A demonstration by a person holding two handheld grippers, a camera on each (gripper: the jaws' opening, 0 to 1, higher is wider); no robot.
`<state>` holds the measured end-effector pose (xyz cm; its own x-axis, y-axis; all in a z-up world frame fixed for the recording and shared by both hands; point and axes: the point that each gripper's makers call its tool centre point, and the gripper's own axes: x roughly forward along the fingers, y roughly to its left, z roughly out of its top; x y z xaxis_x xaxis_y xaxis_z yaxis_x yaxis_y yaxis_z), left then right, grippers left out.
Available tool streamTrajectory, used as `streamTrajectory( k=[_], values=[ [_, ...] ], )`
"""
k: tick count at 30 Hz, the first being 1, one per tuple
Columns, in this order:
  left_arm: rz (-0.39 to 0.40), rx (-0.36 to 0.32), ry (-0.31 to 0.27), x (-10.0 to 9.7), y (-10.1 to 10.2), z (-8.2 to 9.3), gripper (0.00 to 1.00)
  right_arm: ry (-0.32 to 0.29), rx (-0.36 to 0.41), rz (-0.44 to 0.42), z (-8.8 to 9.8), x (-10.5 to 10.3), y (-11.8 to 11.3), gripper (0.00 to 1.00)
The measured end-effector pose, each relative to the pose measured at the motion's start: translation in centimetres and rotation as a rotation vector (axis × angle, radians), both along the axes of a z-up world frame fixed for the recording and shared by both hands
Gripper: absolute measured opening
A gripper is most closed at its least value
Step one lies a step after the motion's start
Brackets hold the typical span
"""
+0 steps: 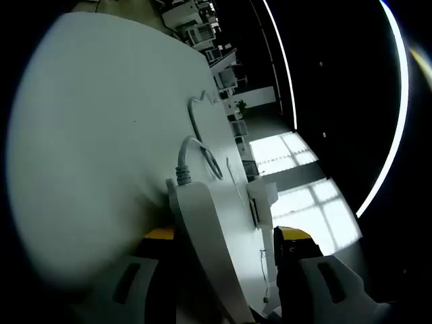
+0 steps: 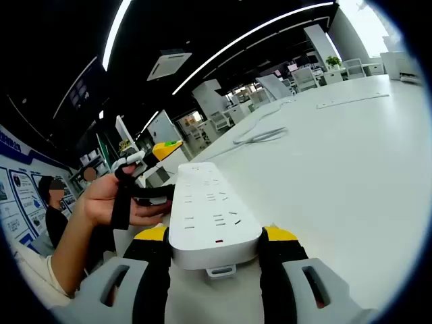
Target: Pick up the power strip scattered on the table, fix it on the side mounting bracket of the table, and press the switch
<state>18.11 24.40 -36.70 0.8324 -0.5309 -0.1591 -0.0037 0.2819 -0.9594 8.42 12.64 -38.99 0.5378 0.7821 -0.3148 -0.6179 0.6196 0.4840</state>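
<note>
Both my grippers clamp the strip [image 2: 212,216]: right gripper [image 2: 214,253] at its near end, left gripper [image 1: 223,246] held edge-on, my hand [image 2: 111,199] gripping.

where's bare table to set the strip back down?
Free: the wide white table right of the power strip, up to the coiled cable and the flat plate. Crowded: the strip's left, where the left gripper and a hand hold it.
</note>
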Motion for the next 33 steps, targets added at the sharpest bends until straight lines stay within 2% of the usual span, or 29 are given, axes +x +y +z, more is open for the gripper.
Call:
streamTrajectory(
  k=[14, 21, 33],
  values=[
    [0.05, -0.008, 0.015, 0.3, 0.6, -0.4, 0.54, -0.005, -0.007, 0.003, 0.0, 0.0, 0.0, 0.48],
    [0.064, 0.018, 0.035, 0.4, 0.7, -1.1, 0.45, -0.007, -0.008, 0.003, 0.0, -0.1, 0.0, 0.48],
    [0.079, 0.054, 0.055, 0.3, 1.0, -1.8, 0.37, -0.006, -0.005, 0.003, 0.0, -0.1, 0.0, 0.48]
  ],
)
